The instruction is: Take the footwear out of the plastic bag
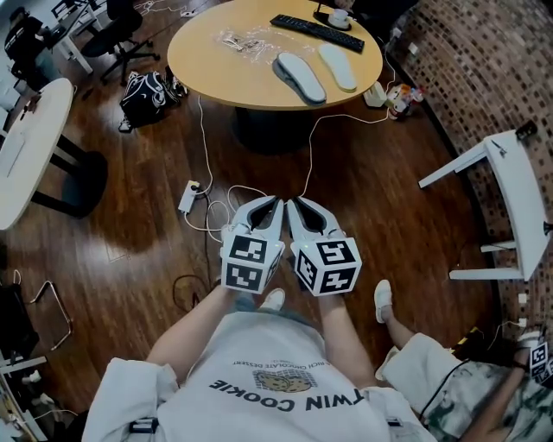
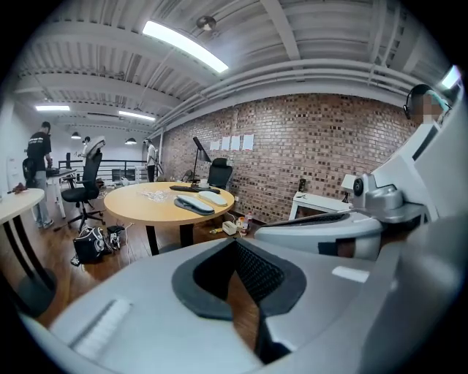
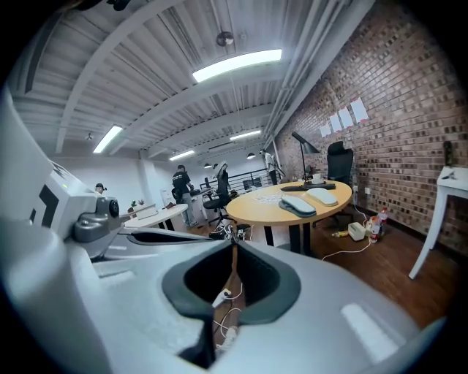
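Two flat slippers lie side by side on the round wooden table [image 1: 216, 73], a grey one [image 1: 300, 76] and a paler one [image 1: 338, 66]. A crumpled clear plastic bag [image 1: 244, 41] lies empty to their left. Both grippers are held close to the person's body, well back from the table, above the wooden floor. The left gripper [image 1: 277, 201] is shut with nothing in it, and the right gripper [image 1: 289, 201] beside it is likewise shut and empty. The left gripper view has the slippers [image 2: 194, 204] far off beyond the left gripper [image 2: 235, 242]. The right gripper view shows them [image 3: 296, 205] past the right gripper [image 3: 234, 245].
A black keyboard [image 1: 316, 32] and a cup [image 1: 340, 16] sit at the table's far side. Cables and a power strip [image 1: 189, 196] trail over the floor between me and the table. A black bag [image 1: 145, 97] lies left, white tables stand left [image 1: 22, 147] and right [image 1: 518, 198], another person's leg [image 1: 423, 358] is beside me.
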`<state>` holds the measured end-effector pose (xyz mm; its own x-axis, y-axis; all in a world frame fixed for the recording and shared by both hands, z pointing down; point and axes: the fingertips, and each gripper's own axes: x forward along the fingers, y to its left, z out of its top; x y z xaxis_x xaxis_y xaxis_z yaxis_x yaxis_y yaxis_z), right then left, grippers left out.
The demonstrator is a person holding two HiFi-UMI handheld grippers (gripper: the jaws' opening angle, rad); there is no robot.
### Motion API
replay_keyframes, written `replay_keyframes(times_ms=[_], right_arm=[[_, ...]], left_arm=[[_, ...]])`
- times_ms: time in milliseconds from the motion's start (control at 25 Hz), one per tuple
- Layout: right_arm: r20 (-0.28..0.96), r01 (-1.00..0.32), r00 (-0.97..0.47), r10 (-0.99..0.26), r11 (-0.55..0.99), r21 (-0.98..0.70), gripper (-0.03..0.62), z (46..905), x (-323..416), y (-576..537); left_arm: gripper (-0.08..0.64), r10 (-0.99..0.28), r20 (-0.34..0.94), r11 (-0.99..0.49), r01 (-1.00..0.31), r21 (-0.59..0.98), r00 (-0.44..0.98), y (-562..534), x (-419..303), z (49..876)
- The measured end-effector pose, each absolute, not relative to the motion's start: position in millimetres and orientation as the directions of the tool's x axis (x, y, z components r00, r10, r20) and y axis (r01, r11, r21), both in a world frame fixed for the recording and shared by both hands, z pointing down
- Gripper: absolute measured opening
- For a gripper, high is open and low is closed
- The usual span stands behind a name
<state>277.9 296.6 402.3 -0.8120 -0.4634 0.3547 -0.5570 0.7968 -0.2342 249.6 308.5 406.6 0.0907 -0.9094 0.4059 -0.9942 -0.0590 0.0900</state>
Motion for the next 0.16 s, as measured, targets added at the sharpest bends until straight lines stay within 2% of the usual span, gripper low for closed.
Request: replay_keyframes(times_ms=[160], right_arm=[[0.365,-0.560,-0.809,-0.460,0.793,-0.241,0.017,372,272,300]], left_arm=[[0.008,-0.904,0.417,-0.063,-0.993,0.097,0.099,311,243,376]])
